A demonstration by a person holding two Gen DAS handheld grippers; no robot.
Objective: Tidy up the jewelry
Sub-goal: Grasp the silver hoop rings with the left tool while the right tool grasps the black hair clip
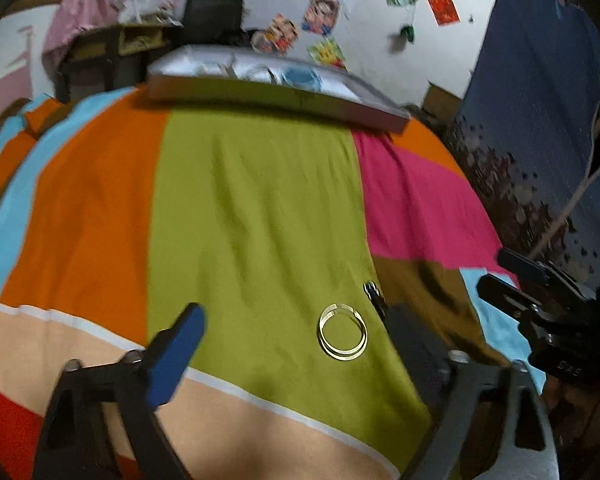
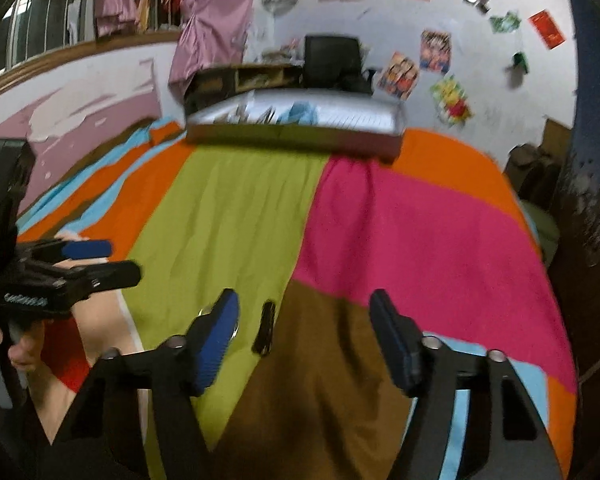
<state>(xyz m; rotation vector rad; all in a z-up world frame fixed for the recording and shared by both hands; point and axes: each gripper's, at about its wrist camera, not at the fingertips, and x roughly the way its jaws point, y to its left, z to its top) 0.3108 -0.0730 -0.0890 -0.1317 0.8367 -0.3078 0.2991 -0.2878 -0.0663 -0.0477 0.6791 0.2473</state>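
Observation:
Two thin gold bangles (image 1: 343,336) lie overlapped on the green stripe of the bedspread, between the fingers of my left gripper (image 1: 296,346), which is open and holds nothing. A small dark clip (image 1: 374,294) lies just beyond them, near the right finger. In the right wrist view the same clip (image 2: 265,328) lies between the fingers of my right gripper (image 2: 306,340), open and empty. The bangles (image 2: 203,312) mostly hide behind its left finger. A flat grey jewelry tray (image 1: 276,98) sits at the bed's far end, also visible as the tray (image 2: 296,136).
The striped bedspread (image 1: 260,200) covers the whole working surface. A hand (image 2: 24,344) holds the left gripper (image 2: 92,260) at the left edge. The right gripper (image 1: 540,292) enters from the right. A dark blue hanging cloth (image 1: 540,120) borders the bed's right side; a desk and chair (image 2: 332,60) stand behind the tray.

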